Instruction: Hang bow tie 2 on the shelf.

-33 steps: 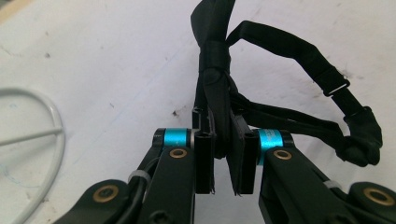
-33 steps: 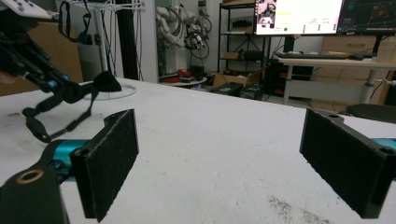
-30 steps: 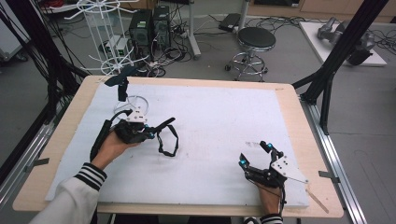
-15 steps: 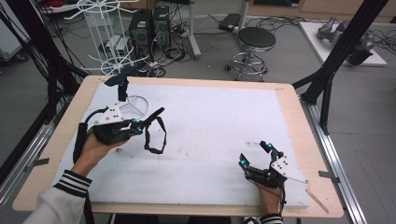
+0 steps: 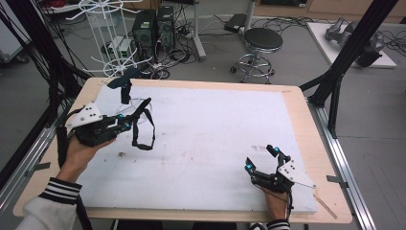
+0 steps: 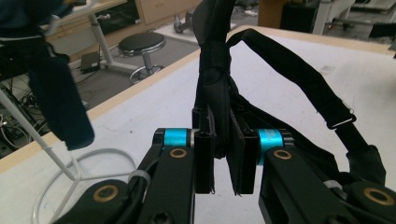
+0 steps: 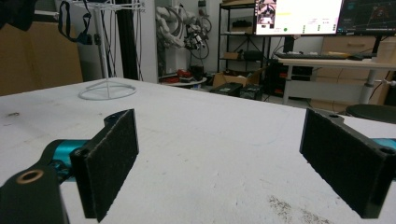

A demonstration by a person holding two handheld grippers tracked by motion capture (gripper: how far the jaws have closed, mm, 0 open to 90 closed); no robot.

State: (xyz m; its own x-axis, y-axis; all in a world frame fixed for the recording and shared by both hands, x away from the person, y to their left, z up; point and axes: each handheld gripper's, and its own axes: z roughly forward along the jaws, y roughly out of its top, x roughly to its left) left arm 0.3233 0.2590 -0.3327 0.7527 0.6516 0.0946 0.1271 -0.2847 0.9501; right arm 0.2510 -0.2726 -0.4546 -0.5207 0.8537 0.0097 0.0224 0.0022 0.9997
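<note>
1. Left gripper (image 5: pixel 125 120): held in the person's left hand (image 5: pixel 84 151) above the left part of the white-covered wooden table (image 5: pixel 215 120). Its jaws are closed tight on a black fabric strap with a small metal buckle (image 5: pixel 143 132).
2. Black strap, high view: one end is pinched between the jaws; the rest hangs in a loop below and to the right of the jaw tips, clear of the table surface as far as can be judged.
3. Black strap, left gripper view (image 6: pixel 280 70): a folded band rises from between the two pads (image 6: pixel 243 161), and a second length arcs to the right, where the buckle shows.
4. White wire stand with a round base (image 5: pixel 139 103): it rests on the table's far left corner, just beyond the left gripper, and bears a dark fabric item (image 5: pixel 123 84) near its top. Its ring base shows in the left gripper view (image 6: pixel 88 163).
5. Right gripper (image 5: pixel 262 159): held in the right hand (image 5: pixel 275 196) low over the table's near right corner, well apart from the strap. Its jaws stand wide apart with nothing between them (image 7: pixel 219 154).
</note>
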